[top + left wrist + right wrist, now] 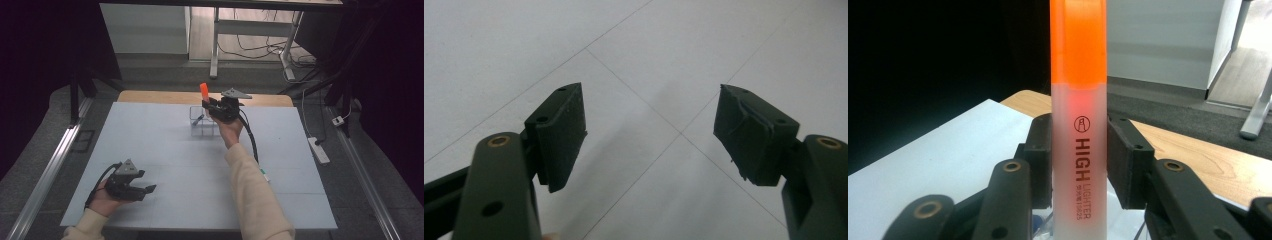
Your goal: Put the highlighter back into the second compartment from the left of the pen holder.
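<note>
I have an orange-capped highlighter (1078, 130) pinched upright in my right gripper (206, 104), near the top centre of the high view; the jaws are closed against both sides of its frosted white barrel, with the orange cap standing above them. It hangs just over a small clear plastic box (202, 125) sitting at the far middle of the mat, and something dark and thin lies inside that box, too small for me to identify. I judge the highlighter light and rigid, but its smooth rounded barrel looks slippery, so it could swivel or slide between the flat pads; the mid-barrel, below the cap seam, seems the best place to hold it, since a grip on the cap might pull it off. My left gripper (145, 190) rests low at the lower left of the high view, its jaws wide apart and holding nothing, with bare mat between them. The surface is a pale blue-grey mat (165, 165) marked with faint seam lines, laid over a wooden table (150, 96) whose edge shows at the far side. Beyond is a dim room with grey carpet, desk legs, trailing cables and a power strip (318, 150) at the right
</note>
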Demonstrator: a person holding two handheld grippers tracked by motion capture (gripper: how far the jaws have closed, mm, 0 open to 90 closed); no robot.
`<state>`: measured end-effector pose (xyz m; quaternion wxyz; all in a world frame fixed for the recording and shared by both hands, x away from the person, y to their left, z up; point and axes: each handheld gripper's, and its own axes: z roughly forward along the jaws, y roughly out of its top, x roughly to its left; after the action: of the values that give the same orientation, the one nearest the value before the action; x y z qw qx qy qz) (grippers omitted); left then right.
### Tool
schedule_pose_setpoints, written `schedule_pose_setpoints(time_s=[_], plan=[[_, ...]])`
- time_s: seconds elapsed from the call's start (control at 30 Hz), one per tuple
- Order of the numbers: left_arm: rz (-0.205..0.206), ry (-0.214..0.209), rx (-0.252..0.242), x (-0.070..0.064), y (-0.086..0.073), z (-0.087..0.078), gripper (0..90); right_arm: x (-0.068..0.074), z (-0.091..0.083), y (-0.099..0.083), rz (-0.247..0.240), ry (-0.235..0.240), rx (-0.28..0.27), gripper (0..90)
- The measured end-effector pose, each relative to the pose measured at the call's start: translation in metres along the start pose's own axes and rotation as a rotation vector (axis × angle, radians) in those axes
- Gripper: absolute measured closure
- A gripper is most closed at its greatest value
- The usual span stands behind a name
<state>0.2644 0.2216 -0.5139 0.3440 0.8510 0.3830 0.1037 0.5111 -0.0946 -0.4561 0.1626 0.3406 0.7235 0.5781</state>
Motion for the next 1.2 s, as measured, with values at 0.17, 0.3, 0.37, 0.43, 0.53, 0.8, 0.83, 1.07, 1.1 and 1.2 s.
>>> schedule_pose_setpoints(time_s=[0.17, 0.3, 0.37, 0.43, 0.53, 0.8, 0.83, 1.07, 1.1, 1.2], plan=[[0.001, -0.001, 0.001, 0.000, 0.000, 0.000, 28.5, 0.000, -0.004, 0.000, 0.011, 0.001, 0.002, 53.8], [0.000, 0.000, -0.001, -0.001, 0.000, 0.000, 28.6, -0.002, -0.010, 0.003, 0.013, -0.004, -0.003, 52.7], [0.000, 0.000, -0.001, -0.001, 0.000, 0.000, 28.5, -0.002, -0.014, 0.003, 0.009, -0.004, 0.000, 52.7], [0.002, 0.001, 0.001, -0.001, 0.000, 0.001, 28.5, -0.002, -0.018, 0.003, -0.003, -0.011, 0.003, 52.6], [0.004, 0.001, 0.004, -0.001, 0.001, 0.001, 28.6, -0.003, -0.027, 0.003, -0.009, -0.017, 0.009, 52.2], [0.007, 0.004, 0.006, -0.002, 0.001, 0.001, 28.5, -0.004, -0.058, -0.002, -0.025, -0.022, 0.019, 52.1], [0.007, 0.005, 0.006, -0.002, 0.001, 0.001, 28.5, -0.004, -0.062, -0.003, -0.029, -0.019, 0.021, 52.1], [0.005, 0.006, 0.006, -0.001, 0.002, 0.001, 28.5, -0.001, -0.089, -0.010, -0.056, -0.013, 0.042, 52.1], [0.006, 0.006, 0.007, -0.001, 0.002, 0.002, 28.5, -0.001, -0.092, -0.011, -0.058, -0.010, 0.045, 52.1], [0.007, 0.005, 0.007, -0.002, 0.002, 0.002, 28.5, 0.000, -0.100, -0.014, -0.086, -0.006, 0.074, 52.1]])
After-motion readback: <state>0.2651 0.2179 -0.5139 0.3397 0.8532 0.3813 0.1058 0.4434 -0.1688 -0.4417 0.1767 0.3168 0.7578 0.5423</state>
